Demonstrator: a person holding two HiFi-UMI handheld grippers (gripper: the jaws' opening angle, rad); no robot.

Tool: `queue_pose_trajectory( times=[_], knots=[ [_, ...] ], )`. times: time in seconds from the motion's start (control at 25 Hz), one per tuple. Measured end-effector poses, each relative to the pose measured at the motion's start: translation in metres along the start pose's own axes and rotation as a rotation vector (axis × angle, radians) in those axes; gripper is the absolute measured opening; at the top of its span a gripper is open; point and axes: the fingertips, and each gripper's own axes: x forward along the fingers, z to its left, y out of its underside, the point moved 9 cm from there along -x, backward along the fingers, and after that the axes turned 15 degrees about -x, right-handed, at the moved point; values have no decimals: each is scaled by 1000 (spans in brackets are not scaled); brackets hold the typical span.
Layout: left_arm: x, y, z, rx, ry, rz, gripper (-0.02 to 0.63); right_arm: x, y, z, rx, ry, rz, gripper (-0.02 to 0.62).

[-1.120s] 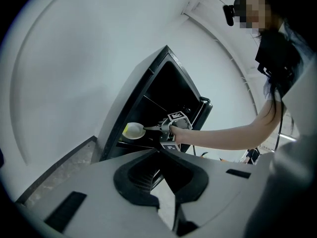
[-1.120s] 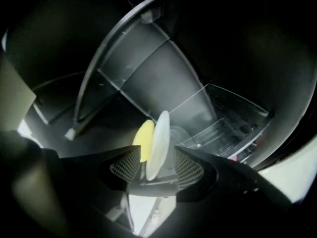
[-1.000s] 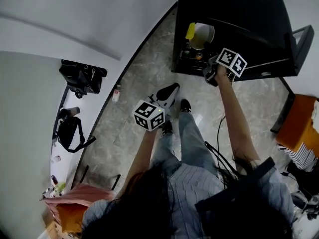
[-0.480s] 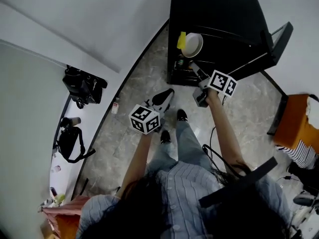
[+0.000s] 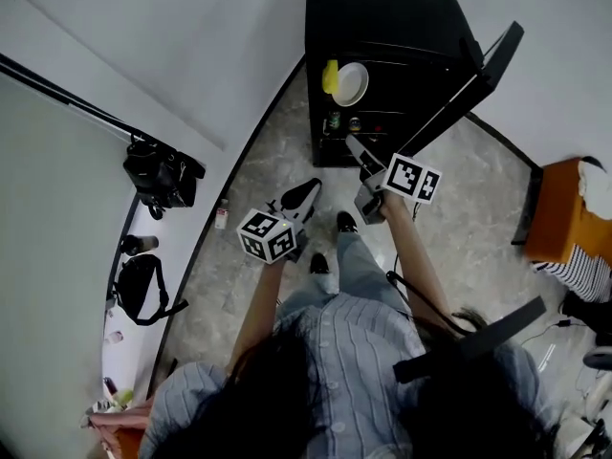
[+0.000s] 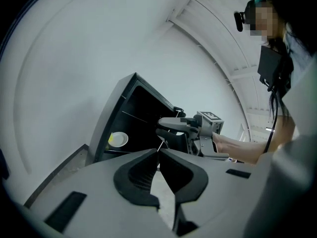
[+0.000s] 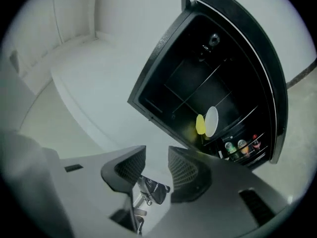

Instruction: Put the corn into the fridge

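yellow corn [image 5: 330, 76] beside white plate [image 5: 351, 84] in open black fridge [image 5: 382, 17]

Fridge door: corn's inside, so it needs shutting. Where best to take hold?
Probably the free long edge of the fridge door, approached from its outer face. The door stands swung wide open, so that thin edge is exposed and looks narrow enough to pinch.

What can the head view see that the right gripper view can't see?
Only the head view: the person, the left hand-held gripper and a black bag by the wall. Only the right gripper view: the right hand-held gripper close up, its jaws apart with nothing between them, after just closing partway. Both: the open black fridge, with the yellow corn next to a white plate inside, and bottles lower down.
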Motion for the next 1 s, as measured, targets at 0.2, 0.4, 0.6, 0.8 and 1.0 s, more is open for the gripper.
queue_pose_trajectory(
  times=[0.2, 0.4, 0.6, 0.8, 1.0],
  knots=[
    [-22, 4, -13, 19, 28, 4, 9, -27, 23, 30, -35, 11, -9, 150],
    [-40, 12, -20, 9, 50, -4, 9, -51, 51, 54, -32, 29, 6, 149],
    [-51, 21, -18, -1, 37, 13, 9, -67, 69, 68, -27, 48, 37, 146],
    [-51, 24, -22, -6, 29, 6, 9, -80, 71, 71, -56, 64, 69, 144],
    [-52, 22, -34, -3, 22, -7, 9, -93, 68, 69, -58, 59, 71, 143]
  ],
)
